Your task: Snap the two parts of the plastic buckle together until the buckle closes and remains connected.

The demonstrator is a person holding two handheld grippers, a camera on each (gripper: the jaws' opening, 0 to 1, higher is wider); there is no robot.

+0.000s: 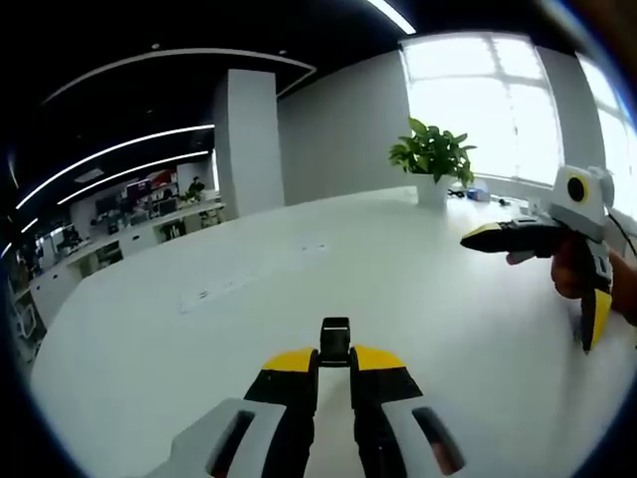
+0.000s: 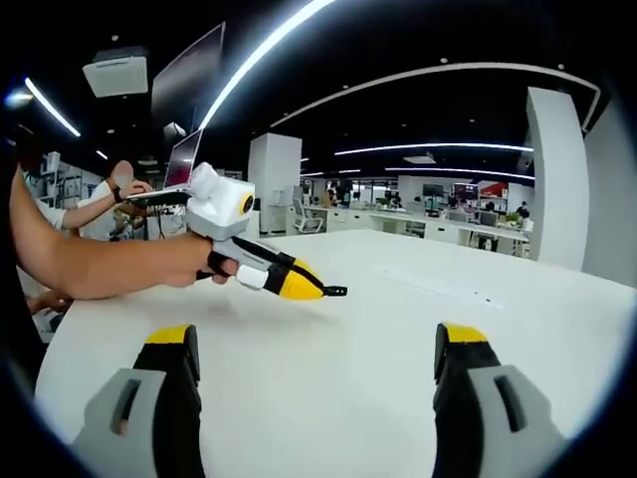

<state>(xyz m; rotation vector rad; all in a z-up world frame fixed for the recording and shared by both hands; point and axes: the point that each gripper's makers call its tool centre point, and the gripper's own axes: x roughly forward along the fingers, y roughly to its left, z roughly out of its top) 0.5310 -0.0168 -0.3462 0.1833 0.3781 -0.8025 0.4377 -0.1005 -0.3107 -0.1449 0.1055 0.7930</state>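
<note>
Left claw [image 1: 334, 360] pinches a black buckle part [image 1: 335, 339] over bare white table [image 1: 249, 319]; right claw [image 2: 317, 349] gapes wide.

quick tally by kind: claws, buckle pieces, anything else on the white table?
claws: 2, the left claw and the right claw
buckle part: 1, black, pinched in the left claw; the right claw is open and empty
potted plant: 1, at the table's far edge
total: 4
</note>
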